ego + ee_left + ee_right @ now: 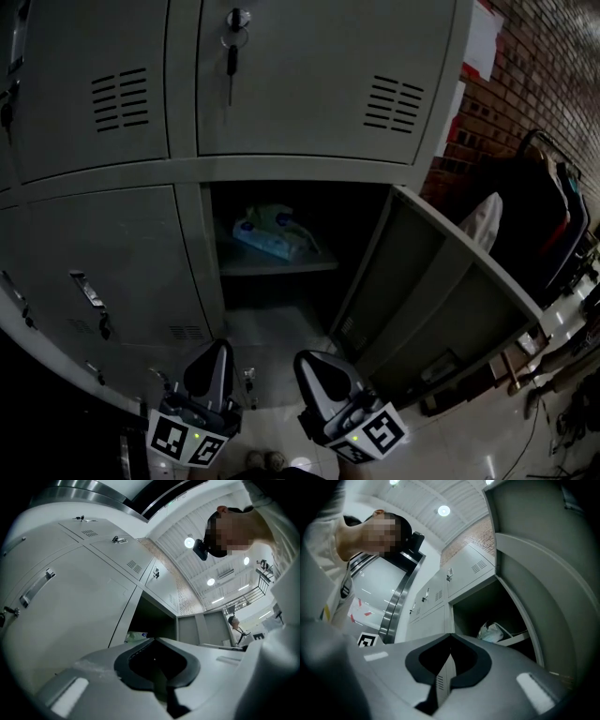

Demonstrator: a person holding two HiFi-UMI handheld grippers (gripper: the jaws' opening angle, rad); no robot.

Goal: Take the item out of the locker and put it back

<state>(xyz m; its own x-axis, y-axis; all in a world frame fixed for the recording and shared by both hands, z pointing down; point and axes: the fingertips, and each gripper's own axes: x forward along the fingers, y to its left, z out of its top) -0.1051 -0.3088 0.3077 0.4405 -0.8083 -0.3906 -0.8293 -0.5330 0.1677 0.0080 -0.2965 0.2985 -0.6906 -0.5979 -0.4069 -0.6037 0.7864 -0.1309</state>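
At six o'clock in the head view, the left gripper (221,349) and right gripper (306,360) sat side by side, each with its jaws pressed together on nothing. Beyond them, toward twelve o'clock, the tissue pack (272,234) lay on the shelf (281,267) inside the open locker (298,171), its door (441,300) swung toward three o'clock.

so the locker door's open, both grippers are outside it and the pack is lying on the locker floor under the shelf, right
Not quite. The pack lies on the shelf, not on the locker floor under it; the head view shows this. The rest holds: the door is open, and the left gripper and right gripper are outside the locker.
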